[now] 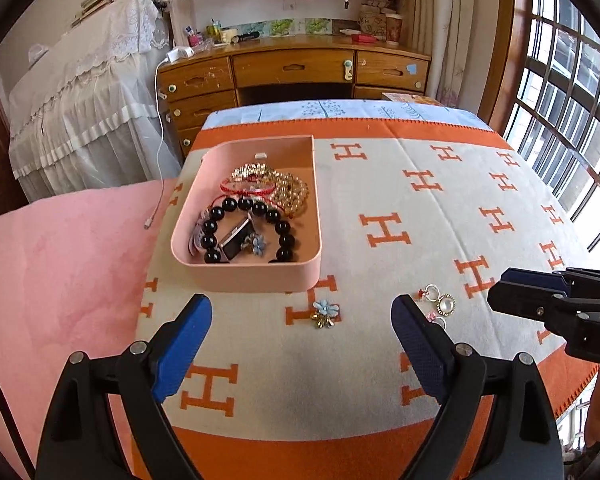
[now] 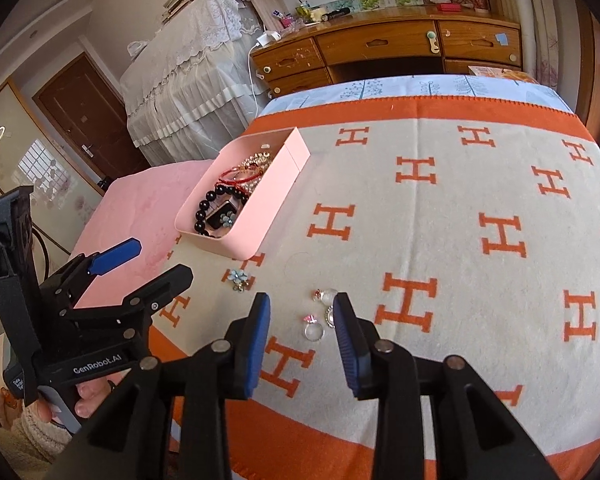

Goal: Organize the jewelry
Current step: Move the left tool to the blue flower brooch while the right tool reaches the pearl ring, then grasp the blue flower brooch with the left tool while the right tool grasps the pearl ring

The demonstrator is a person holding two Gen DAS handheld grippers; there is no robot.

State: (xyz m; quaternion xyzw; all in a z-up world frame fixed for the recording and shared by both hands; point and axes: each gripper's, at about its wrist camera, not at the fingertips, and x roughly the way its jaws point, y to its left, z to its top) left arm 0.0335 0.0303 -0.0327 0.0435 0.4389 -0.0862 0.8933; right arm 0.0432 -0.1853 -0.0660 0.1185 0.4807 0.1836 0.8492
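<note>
A pink tray [image 1: 260, 280] [image 2: 260, 216] sits on the orange-and-grey H-pattern blanket [image 1: 380, 184]. It holds a black bead bracelet [image 1: 216, 216], gold chains, a red cord bracelet and a blue flower piece. A blue flower earring [image 1: 325, 312] [image 2: 239, 278] lies on the blanket in front of the tray, between the wide-apart fingers of my left gripper [image 1: 302, 308], which is open and hovering. Further right lie a pearl earring [image 1: 446, 305], a small hoop earring [image 2: 323, 294] and a pink-stone ring [image 2: 313, 329]. My right gripper [image 2: 302, 300] stands open above them, holding nothing.
Pink bedding [image 1: 60, 260] lies left of the blanket, with a white charger cable [image 1: 156, 200] hanging over it. A wooden desk with drawers [image 1: 292, 68] stands beyond the bed, lace-covered furniture [image 1: 80, 100] to its left, and a barred window [image 1: 560, 120] on the right.
</note>
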